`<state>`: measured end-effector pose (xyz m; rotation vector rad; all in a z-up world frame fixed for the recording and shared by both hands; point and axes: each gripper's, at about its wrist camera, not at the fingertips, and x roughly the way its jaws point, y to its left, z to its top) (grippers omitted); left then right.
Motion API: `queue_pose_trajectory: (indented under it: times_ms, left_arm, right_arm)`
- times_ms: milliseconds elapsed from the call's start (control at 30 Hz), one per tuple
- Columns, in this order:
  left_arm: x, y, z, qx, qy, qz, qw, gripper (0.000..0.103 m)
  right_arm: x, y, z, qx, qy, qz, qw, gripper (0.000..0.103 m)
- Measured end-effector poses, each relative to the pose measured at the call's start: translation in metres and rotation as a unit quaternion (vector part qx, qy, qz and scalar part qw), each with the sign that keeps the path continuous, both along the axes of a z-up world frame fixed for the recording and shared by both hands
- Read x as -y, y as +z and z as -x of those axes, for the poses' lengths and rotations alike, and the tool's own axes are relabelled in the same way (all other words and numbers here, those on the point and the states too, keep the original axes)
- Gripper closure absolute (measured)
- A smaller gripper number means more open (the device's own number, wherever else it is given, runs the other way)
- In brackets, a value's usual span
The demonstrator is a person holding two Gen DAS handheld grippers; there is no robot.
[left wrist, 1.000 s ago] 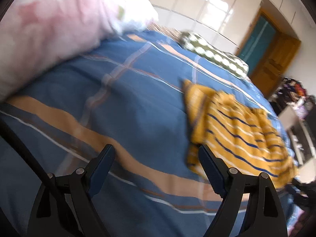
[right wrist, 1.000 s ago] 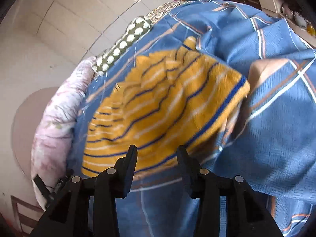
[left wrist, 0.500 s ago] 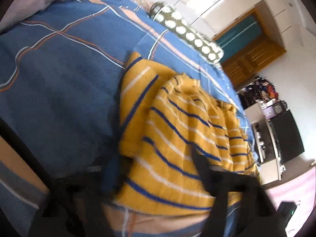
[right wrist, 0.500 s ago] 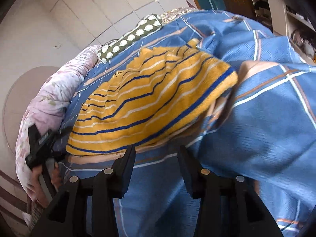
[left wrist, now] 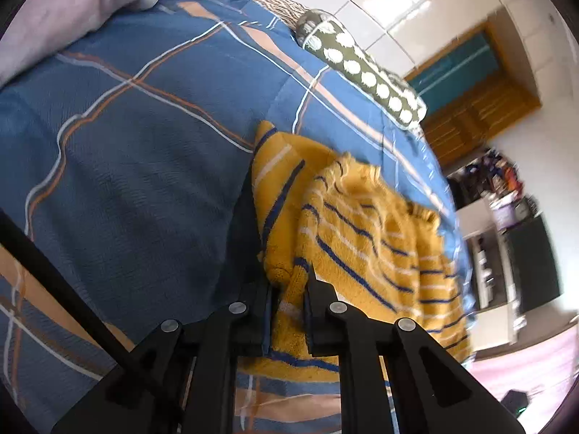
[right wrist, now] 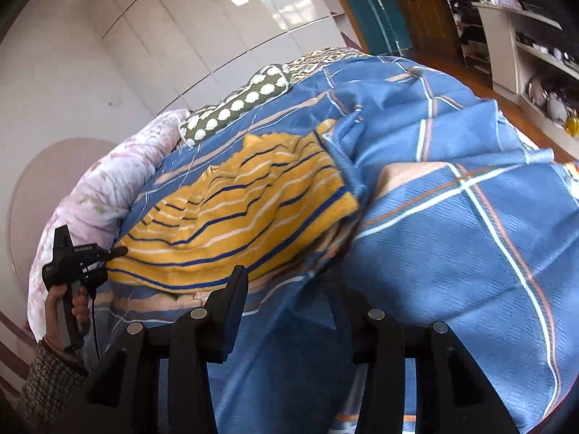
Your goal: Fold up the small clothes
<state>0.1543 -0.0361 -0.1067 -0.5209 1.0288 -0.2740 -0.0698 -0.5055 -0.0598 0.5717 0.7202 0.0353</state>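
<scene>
Left hand-held gripper [left wrist: 287, 291] first: its two fingers are pressed close on a bunched edge of the yellow striped sweater [left wrist: 365, 253], so I am pinching the knit at its near corner. I count one sweater only, yellow with navy and white stripes, lying rumpled on the blue plaid bedspread [left wrist: 137, 166]. To its left the bedspread runs bare up to one pink floral quilt [left wrist: 61, 11] heaped at the far corner; beyond the sweater lies one green polka-dot pillow [left wrist: 362, 68] along the bed's far edge, and to the right a wooden door [left wrist: 481, 86] stands in the wall.

From my right wrist view I see what the left one cannot: my left hand [right wrist: 67, 307] wrapped round the handle of that left tool at the far left, the tool's tip touching the sweater's left end. The sweater [right wrist: 239, 224] stretches across the middle of the bed, its right end tucked against a raised fold of the bedspread [right wrist: 452, 246]. The right hand-held gripper [right wrist: 289, 289] has its two fingers spread wide, holding nothing, hovering just beside the sweater's near edge. At the far right, shelves [right wrist: 535, 47] with small items line the wall.
</scene>
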Motion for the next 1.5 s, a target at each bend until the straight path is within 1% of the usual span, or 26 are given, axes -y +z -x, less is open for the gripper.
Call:
queue_pose_trajectory:
  times_ms: [100, 200, 267, 333, 433, 533, 567, 667, 767, 800, 833, 867, 900, 933, 967, 1000, 1033, 1067, 1133, 1200, 1233, 1333, 1367, 1400, 1467, 1500]
  left_arm:
    - [0.011, 0.010, 0.002, 0.002, 0.000, -0.024, 0.9997, 0.091]
    - [0.034, 0.039, 0.004, 0.026, -0.010, -0.053, 0.9982, 0.091]
    - [0.066, 0.065, 0.007, 0.055, -0.036, -0.072, 0.9953, 0.092]
    - [0.100, 0.084, 0.010, 0.074, -0.064, -0.079, 0.9921, 0.092]
    - [0.176, 0.102, 0.013, 0.091, -0.126, -0.086, 0.9841, 0.092]
    - [0.248, 0.098, 0.017, 0.087, -0.179, -0.089, 0.9758, 0.092]
    - [0.277, 0.092, 0.019, 0.086, -0.200, -0.095, 0.9714, 0.092]
    - [0.339, 0.068, 0.025, 0.070, -0.243, -0.109, 0.9614, 0.092]
    - [0.371, 0.036, 0.027, 0.046, -0.254, -0.136, 0.9565, 0.087]
    - [0.374, 0.026, 0.026, 0.035, -0.255, -0.140, 0.9561, 0.084]
    - [0.372, 0.023, 0.026, 0.029, -0.256, -0.129, 0.9576, 0.083]
    - [0.367, 0.026, 0.029, 0.029, -0.256, -0.108, 0.9601, 0.078]
    - [0.360, 0.032, 0.032, 0.024, -0.266, -0.076, 0.9608, 0.064]
    - [0.354, 0.038, 0.037, 0.015, -0.280, -0.046, 0.9588, 0.055]
    - [0.344, 0.046, 0.043, 0.009, -0.294, -0.008, 0.9558, 0.040]
    - [0.330, 0.057, 0.049, 0.013, -0.298, 0.019, 0.9544, 0.034]
    - [0.318, 0.066, 0.054, 0.021, -0.297, 0.032, 0.9540, 0.033]
    - [0.300, 0.076, 0.058, 0.032, -0.294, 0.031, 0.9548, 0.031]
    - [0.276, 0.084, 0.062, 0.046, -0.278, 0.020, 0.9593, 0.031]
    - [0.246, 0.087, 0.064, 0.067, -0.245, -0.006, 0.9672, 0.031]
    - [0.229, 0.087, 0.063, 0.075, -0.225, -0.024, 0.9713, 0.031]
    - [0.194, 0.078, 0.061, 0.069, -0.190, -0.043, 0.9785, 0.031]
    - [0.185, 0.076, 0.061, 0.065, -0.180, -0.045, 0.9806, 0.031]
    - [0.174, 0.072, 0.062, 0.061, -0.168, -0.044, 0.9829, 0.031]
    - [0.161, 0.064, 0.061, 0.053, -0.153, -0.038, 0.9861, 0.031]
    - [0.154, 0.063, 0.062, 0.050, -0.147, -0.036, 0.9871, 0.031]
  right_arm:
    - [0.015, -0.009, 0.003, 0.002, -0.010, -0.023, 1.000, 0.054]
    - [0.026, -0.014, 0.009, 0.009, -0.013, -0.039, 0.999, 0.054]
    - [0.033, -0.016, 0.014, 0.015, -0.014, -0.048, 0.999, 0.054]
    - [0.039, -0.017, 0.019, 0.021, -0.020, -0.056, 0.998, 0.054]
    - [0.057, -0.020, 0.031, 0.030, -0.036, -0.074, 0.996, 0.054]
    - [0.073, -0.019, 0.044, 0.039, -0.049, -0.083, 0.995, 0.054]
    - [0.078, -0.019, 0.049, 0.041, -0.054, -0.082, 0.994, 0.054]
    - [0.089, -0.019, 0.062, 0.045, -0.065, -0.080, 0.994, 0.054]
    - [0.100, -0.023, 0.071, 0.040, -0.074, -0.085, 0.993, 0.054]
    - [0.102, -0.024, 0.073, 0.038, -0.078, -0.087, 0.992, 0.054]
    - [0.102, -0.024, 0.074, 0.038, -0.080, -0.089, 0.992, 0.054]
    - [0.105, -0.024, 0.076, 0.039, -0.082, -0.092, 0.992, 0.054]
    - [0.106, -0.023, 0.078, 0.041, -0.083, -0.092, 0.991, 0.049]
    - [0.108, -0.022, 0.079, 0.043, -0.085, -0.090, 0.991, 0.047]
    - [0.110, -0.019, 0.079, 0.047, -0.088, -0.086, 0.991, 0.045]
    - [0.110, -0.015, 0.076, 0.049, -0.088, -0.083, 0.991, 0.045]
    - [0.110, -0.013, 0.072, 0.051, -0.086, -0.083, 0.991, 0.045]
    - [0.108, -0.008, 0.068, 0.057, -0.081, -0.082, 0.992, 0.045]
    - [0.098, 0.005, 0.056, 0.068, -0.061, -0.077, 0.993, 0.044]
    - [0.080, 0.023, 0.038, 0.083, -0.028, -0.057, 0.994, 0.044]
    - [0.067, 0.034, 0.020, 0.091, -0.002, -0.046, 0.995, 0.043]
    - [0.042, 0.048, -0.020, 0.091, 0.029, -0.040, 0.995, 0.033]
    - [0.029, 0.049, -0.043, 0.083, 0.049, -0.041, 0.994, 0.027]
    - [0.019, 0.048, -0.060, 0.072, 0.058, -0.035, 0.995, 0.026]
    - [-0.004, 0.043, -0.086, 0.050, 0.072, 0.004, 0.996, 0.026]
    - [-0.021, 0.035, -0.103, 0.025, 0.084, 0.046, 0.995, 0.027]
